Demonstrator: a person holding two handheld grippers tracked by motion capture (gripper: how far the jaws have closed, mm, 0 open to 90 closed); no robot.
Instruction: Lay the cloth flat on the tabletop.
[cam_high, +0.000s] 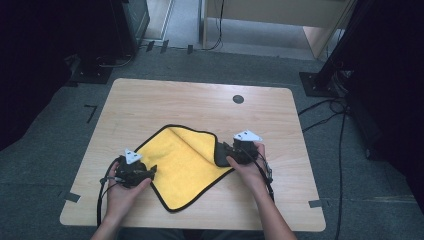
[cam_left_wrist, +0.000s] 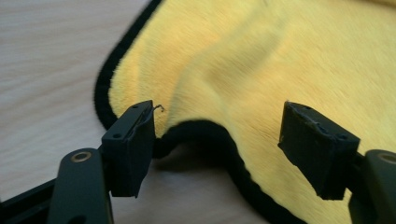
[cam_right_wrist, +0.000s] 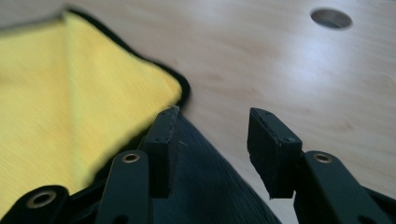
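The yellow cloth (cam_high: 187, 167) lies on the tabletop (cam_high: 150, 100), its right corner turned over dark side up. The left gripper (cam_left_wrist: 219, 149) gapes around the rumpled near-left edge without pinching it — seemingly placed to grab. The right gripper (cam_right_wrist: 212, 149) stands part-open over the folded corner, holding nothing.

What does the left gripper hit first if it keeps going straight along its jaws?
Most likely the yellow cloth: its black-trimmed edge bulges up between the open jaws of the left gripper, right ahead. Depth is hard to judge, but nothing else lies in that line.
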